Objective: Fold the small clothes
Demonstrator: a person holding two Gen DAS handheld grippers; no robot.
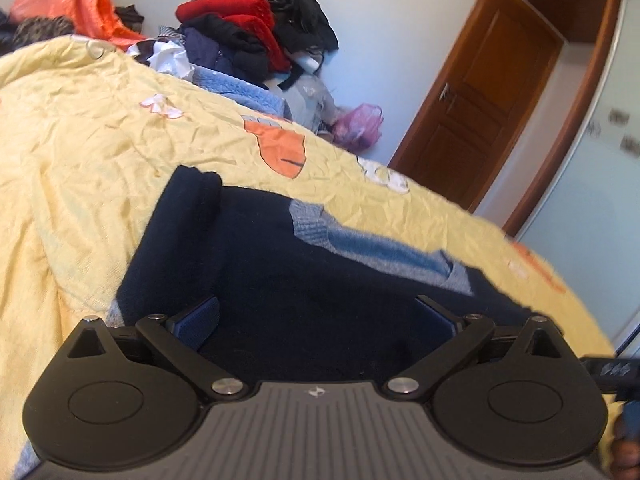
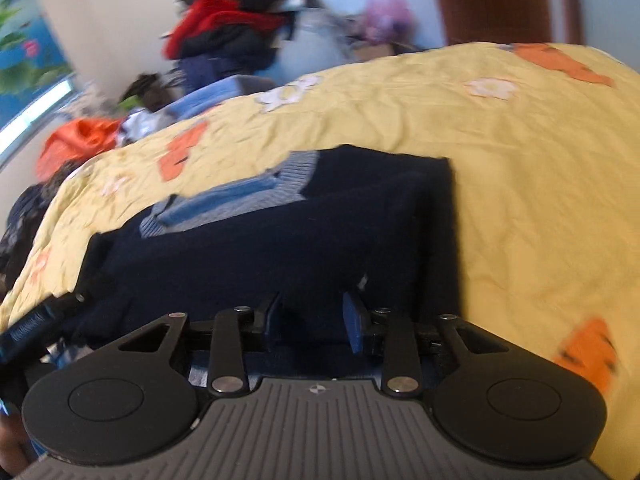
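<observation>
A navy knit sweater (image 1: 304,264) with a blue and grey V collar (image 1: 372,248) lies flat on the yellow bedspread (image 1: 80,152), one sleeve folded in along its left side. My left gripper (image 1: 318,318) hovers over the sweater's near hem, open wide, with nothing pinched between its blue pads. In the right wrist view the same sweater (image 2: 280,232) shows its collar (image 2: 236,196) at the far side. My right gripper (image 2: 314,322) sits at the near hem, its jaws drawn close with dark knit bunched between them. This view is blurred.
A tall heap of red, black and navy clothes (image 1: 256,28) stands beyond the bed's far edge, with an orange garment (image 1: 88,4) at far left. A wooden door (image 1: 480,92) and a pink bag (image 1: 360,124) lie beyond. Bedspread stretches to the right of the sweater (image 2: 540,184).
</observation>
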